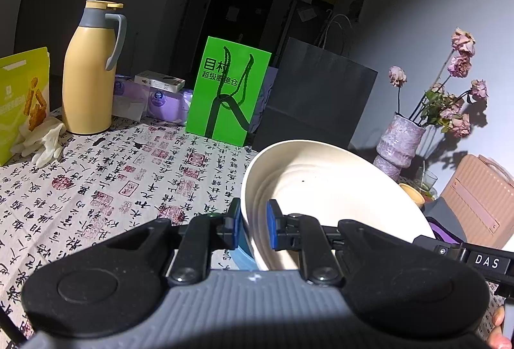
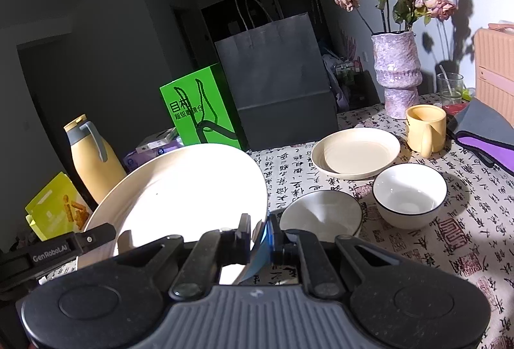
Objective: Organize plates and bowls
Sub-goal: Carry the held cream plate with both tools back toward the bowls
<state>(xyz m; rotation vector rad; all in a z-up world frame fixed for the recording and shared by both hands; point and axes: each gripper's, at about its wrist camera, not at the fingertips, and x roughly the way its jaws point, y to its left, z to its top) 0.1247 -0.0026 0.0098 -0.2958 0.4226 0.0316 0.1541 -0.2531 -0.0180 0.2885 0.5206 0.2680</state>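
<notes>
A large cream plate (image 1: 327,188) with a blue underside is held tilted above the table by both grippers. My left gripper (image 1: 253,227) is shut on its left rim. My right gripper (image 2: 258,236) is shut on the right rim of the same plate (image 2: 180,198). On the table to the right lie a smaller cream plate (image 2: 355,153), a white bowl with a dark rim (image 2: 409,195) and a second, greyish bowl (image 2: 321,214) just past my right fingertips.
A yellow mug (image 2: 425,129), a purple vase of dried roses (image 2: 398,69), a drinking glass (image 2: 449,89) and a pink case (image 2: 494,73) stand at the right. A dark paper bag (image 2: 276,82), a green bag (image 1: 228,92), a yellow thermos (image 1: 90,69) and a snack bag (image 1: 22,101) line the back.
</notes>
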